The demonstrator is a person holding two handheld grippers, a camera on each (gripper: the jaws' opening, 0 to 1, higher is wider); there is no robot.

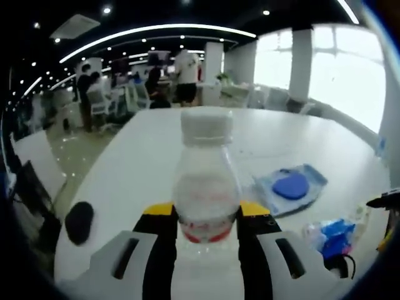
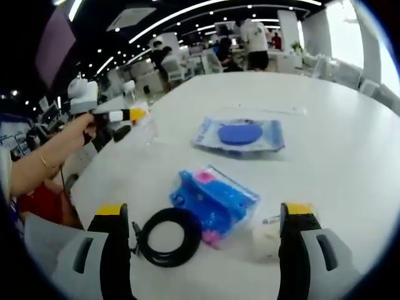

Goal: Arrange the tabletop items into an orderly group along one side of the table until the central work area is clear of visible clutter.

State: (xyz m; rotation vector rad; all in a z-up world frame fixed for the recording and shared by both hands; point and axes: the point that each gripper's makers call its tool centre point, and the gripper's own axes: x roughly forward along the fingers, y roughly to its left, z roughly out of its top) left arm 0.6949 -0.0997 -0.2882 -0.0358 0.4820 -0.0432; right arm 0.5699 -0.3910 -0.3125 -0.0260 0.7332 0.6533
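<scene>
Between the left jaws, clamped: clear bottle [image 1: 206,181].

txt: none legible | bottle [image 1: 206,187] label: red band, blurred | blue packets [image 2: 215,201]: print unreadable

An open office hall — long ceiling light strips [image 1: 156,28], white desks [image 1: 212,90], people [image 1: 185,75] working behind.

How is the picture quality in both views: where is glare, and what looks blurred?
Left gripper view: the windows are overexposed, and the close bottle between the jaws looks soft. Right gripper view: the blue packet and black cable are fairly sharp; table edges bend from fisheye distortion.
</scene>
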